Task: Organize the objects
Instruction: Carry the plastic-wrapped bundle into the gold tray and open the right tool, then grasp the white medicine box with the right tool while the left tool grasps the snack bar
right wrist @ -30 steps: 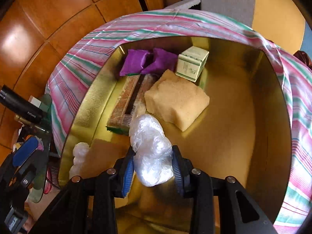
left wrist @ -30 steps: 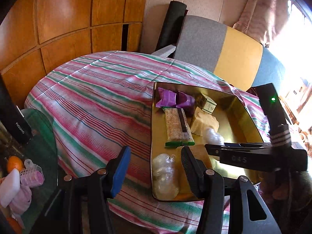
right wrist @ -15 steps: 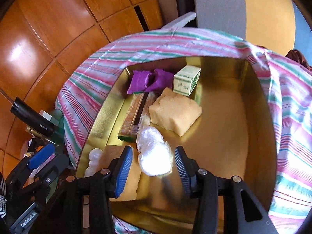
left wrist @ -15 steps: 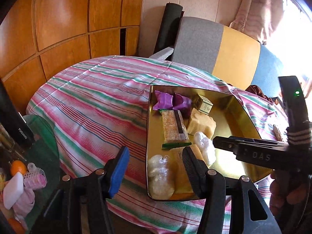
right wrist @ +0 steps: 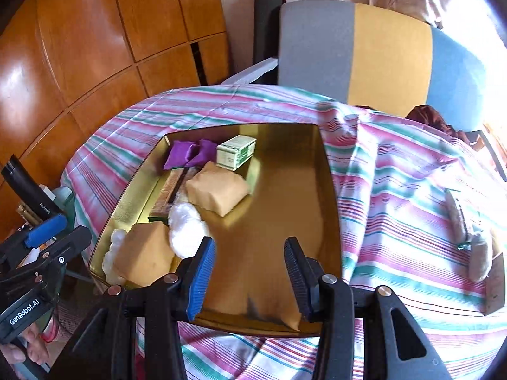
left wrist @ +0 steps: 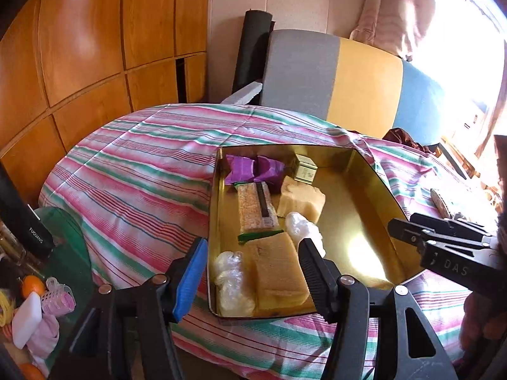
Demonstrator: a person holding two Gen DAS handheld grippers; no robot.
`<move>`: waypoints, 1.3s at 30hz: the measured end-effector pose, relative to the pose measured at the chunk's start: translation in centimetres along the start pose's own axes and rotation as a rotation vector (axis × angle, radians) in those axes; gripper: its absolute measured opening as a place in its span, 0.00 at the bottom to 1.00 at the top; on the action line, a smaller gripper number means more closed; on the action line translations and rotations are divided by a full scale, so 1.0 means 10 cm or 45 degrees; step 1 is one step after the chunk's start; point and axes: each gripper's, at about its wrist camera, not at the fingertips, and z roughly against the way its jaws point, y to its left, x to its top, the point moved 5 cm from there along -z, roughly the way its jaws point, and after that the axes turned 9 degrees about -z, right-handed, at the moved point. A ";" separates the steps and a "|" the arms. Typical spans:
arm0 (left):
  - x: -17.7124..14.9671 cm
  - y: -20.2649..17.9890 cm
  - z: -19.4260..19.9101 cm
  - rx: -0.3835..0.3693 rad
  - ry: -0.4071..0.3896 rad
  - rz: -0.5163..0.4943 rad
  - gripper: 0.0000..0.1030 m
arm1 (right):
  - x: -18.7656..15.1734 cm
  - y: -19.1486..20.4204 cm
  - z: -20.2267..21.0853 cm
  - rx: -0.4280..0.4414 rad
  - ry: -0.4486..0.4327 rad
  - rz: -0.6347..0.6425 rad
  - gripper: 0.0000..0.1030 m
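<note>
L gripper (left wrist: pixel 250 272) hangs over the near-left corner of the gold tray (left wrist: pixel 374 171), jaws opening w/ nothing pressed btw them; R gripper (right wrist: pixel 250 269) hovers over the tray's bare middle, jaws apart & empty. In the tray, left side: two clear plastic bundles, one (right wrist: pixel 187 229) just left of the R blue pad, the other (left wrist: pixel 231 281) in the near corner, w/ a tan block (left wrist: pixel 279 272) btw them. Farther back lie a wrapped cracker pack (left wrist: pixel 255 205), 2nd tan block (right wrist: pixel 217 191), purple pouches (right wrist: pixel 190 153) & a small green-white box (right wrist: pixel 236 152); tray sits on a striped tablecloth (left wrist: pixel 133 164).
</note>
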 end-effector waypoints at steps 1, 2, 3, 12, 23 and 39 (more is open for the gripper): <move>0.00 -0.04 0.00 -0.006 0.001 -0.010 0.59 | 0.00 -0.03 0.03 -0.008 -0.009 0.001 0.44; 0.01 -0.06 0.01 -0.009 0.002 -0.018 0.59 | 0.00 -0.06 0.07 -0.015 -0.018 0.000 0.44; 0.01 -0.10 0.01 -0.012 0.003 -0.026 0.59 | 0.00 -0.10 0.09 -0.026 -0.025 0.001 0.44; 0.05 -0.42 0.01 -0.059 0.007 -0.116 0.59 | 0.00 -0.65 0.26 -0.115 -0.045 -0.088 0.44; 0.17 -0.87 -0.02 -0.132 0.006 -0.237 0.59 | 0.15 -2.03 0.64 -0.368 -0.140 -0.329 0.44; 0.28 -1.73 -0.16 -0.280 0.040 -0.405 0.59 | -0.31 -3.97 1.10 -0.553 -0.330 -1.125 0.44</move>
